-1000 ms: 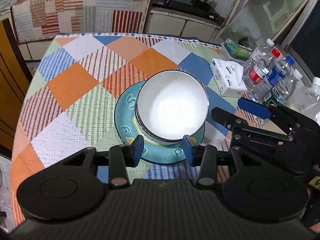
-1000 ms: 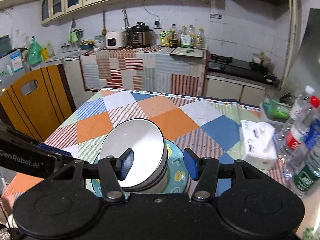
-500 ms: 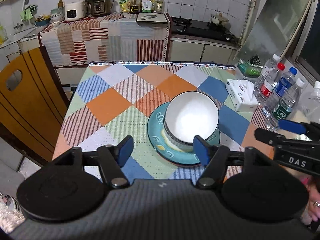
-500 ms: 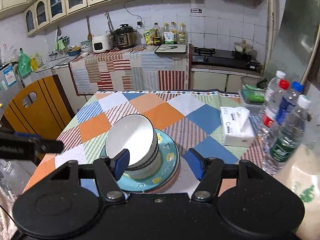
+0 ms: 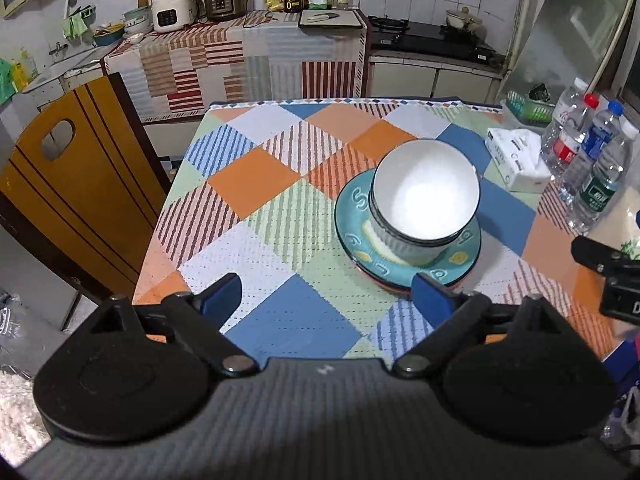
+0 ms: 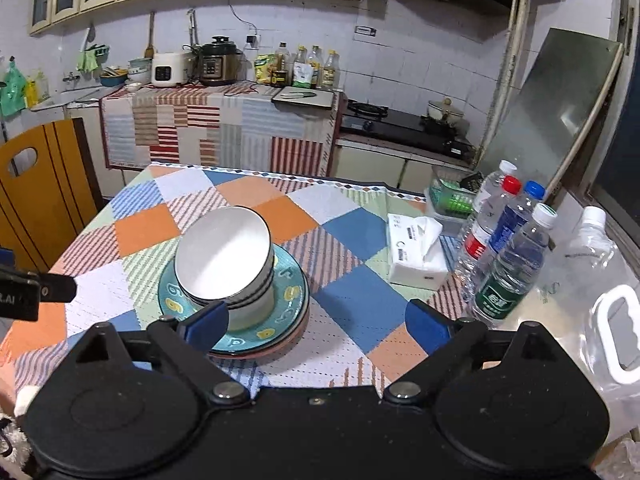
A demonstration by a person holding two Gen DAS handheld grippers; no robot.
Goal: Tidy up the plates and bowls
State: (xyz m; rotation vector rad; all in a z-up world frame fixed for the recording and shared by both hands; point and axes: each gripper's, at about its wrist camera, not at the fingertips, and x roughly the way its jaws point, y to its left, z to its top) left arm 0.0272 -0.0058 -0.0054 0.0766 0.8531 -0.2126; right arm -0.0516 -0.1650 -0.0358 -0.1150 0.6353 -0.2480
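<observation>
A tissue pack (image 6: 416, 254) sits beside water bottles (image 6: 508, 256) on the patchwork tablecloth (image 5: 256, 200), apparently not touching.

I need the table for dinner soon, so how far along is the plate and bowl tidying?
It looks nearly or fully done. The white bowls sit nested on the teal plate, which tops a stack of plates on the checked tablecloth. Nothing is in hand: the left hand-held gripper and right hand-held gripper are both open and clear of the stack. No loose dishes show on the table.
</observation>
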